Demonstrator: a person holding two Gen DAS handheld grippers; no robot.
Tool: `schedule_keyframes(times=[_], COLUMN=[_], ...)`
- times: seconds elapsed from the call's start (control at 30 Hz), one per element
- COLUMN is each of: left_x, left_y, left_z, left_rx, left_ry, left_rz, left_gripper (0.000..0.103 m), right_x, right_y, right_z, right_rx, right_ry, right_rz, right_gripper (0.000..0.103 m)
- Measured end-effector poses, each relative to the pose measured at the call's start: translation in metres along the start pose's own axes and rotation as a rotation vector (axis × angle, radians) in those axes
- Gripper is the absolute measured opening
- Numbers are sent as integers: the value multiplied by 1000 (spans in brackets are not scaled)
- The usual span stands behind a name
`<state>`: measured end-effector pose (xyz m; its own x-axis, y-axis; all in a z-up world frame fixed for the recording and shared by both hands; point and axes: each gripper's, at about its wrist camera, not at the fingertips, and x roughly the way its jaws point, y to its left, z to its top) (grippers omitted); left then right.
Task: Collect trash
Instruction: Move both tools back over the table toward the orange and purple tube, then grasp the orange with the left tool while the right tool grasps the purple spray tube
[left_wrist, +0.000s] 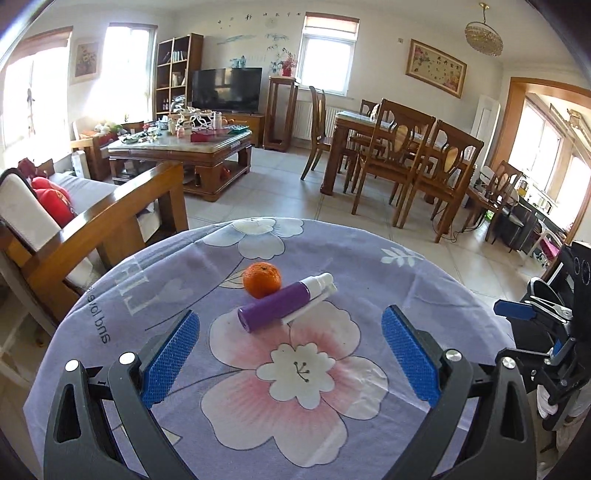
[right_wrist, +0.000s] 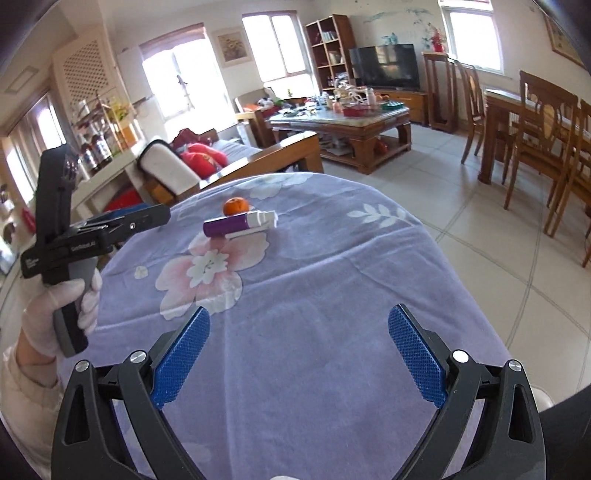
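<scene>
Both your claws, left claw (left_wrist: 290, 354) and right claw (right_wrist: 299, 354), gape wide and hold nothing above the floral-clothed desk (left_wrist: 424, 295). Ahead lie a purple spray bottle (left_wrist: 286, 302) touching an orange (left_wrist: 261, 278). Nothing looks collected yet; no bin is visible.

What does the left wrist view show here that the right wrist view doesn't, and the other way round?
Only the left wrist view shows the ceiling lamp and the framed picture above the dining table. Only the right wrist view shows the gloved hand holding the left gripper. Both show the orange and the purple bottle lying on the flowered cloth, each view's own jaws open and empty.
</scene>
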<state>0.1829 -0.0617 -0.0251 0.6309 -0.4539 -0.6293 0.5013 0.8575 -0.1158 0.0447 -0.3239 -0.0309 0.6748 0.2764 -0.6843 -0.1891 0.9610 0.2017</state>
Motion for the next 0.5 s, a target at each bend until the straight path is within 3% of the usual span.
schedule_keyframes(times=[0.37,0.5], left_x=[78,96], left_y=[26,32], left_z=[29,29], left_rx=[-90,-135], left_ry=[168,224], left_rz=[-98,-100], left_gripper=[96,74], right_x=[77,99], right_y=[47,51], right_z=[46,60], right_rx=[-346,-400], right_ry=[61,72], right_rz=[18,51], right_gripper=[95,95])
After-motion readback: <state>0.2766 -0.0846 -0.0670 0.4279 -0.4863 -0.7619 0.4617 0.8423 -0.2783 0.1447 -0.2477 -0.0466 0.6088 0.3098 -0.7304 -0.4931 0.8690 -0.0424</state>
